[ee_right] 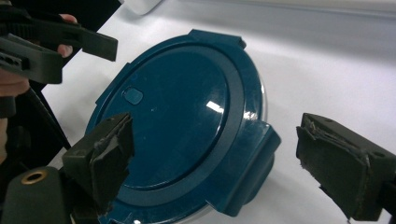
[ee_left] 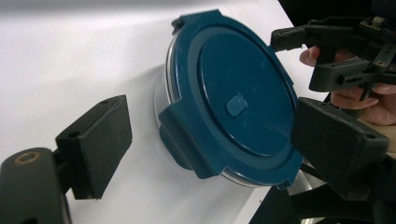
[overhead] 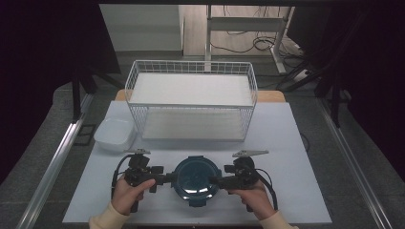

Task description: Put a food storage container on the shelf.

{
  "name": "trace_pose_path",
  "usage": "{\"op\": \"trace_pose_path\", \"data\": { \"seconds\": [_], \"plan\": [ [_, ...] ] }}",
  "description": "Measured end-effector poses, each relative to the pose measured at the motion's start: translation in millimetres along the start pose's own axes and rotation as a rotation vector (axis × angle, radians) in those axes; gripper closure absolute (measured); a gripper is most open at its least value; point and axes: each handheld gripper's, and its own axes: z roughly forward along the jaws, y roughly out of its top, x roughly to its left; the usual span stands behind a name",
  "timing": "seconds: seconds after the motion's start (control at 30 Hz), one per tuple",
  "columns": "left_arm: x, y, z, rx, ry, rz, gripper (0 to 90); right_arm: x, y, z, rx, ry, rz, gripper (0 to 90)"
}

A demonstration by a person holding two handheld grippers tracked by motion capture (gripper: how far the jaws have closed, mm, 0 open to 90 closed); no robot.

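White table [overhead: 286, 143] sits in the middle of a grey floor [overhead: 363, 191]. Metal rails [overhead: 52, 167] run along both sides of it. Dark curtains [overhead: 43, 57] hang left & right, so the edges of the room are near black. At the back, a pale wall [overhead: 143, 24] w/ a desk frame [overhead: 248, 28] in front, cables [overhead: 248, 45] on the floor under it. Light is dim, even, from overhead.

Blue lid [ee_right: 187, 126] between spread gripper [ee_right: 224, 163] jaws
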Motion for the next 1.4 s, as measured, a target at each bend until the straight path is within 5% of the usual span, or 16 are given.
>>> {"op": "trace_pose_path", "data": {
  "seconds": [0.37,0.87,1.3,1.4],
  "plan": [
    [5.5,-10.1,13.3,-0.024,-0.041,-0.085,14.4,-4.1,-4.1,13.6,0.037,0.037,0.074,10.4],
    [10.4,-17.0,35.3,0.008,-0.13,-0.179,16.9,-7.9,-10.9,29.8,0.091,0.083,0.19,12.6],
    [4.5,-17.2,41.6,0.009,-0.058,-0.179,24.4,-14.0,-11.0,28.4,0.099,0.104,0.291,20.8],
    [6.2,-17.6,40.2,-0.004,-0.062,-0.207,27.9,-17.2,-11.9,26.3,0.092,0.116,0.319,23.8]
  ]
}}
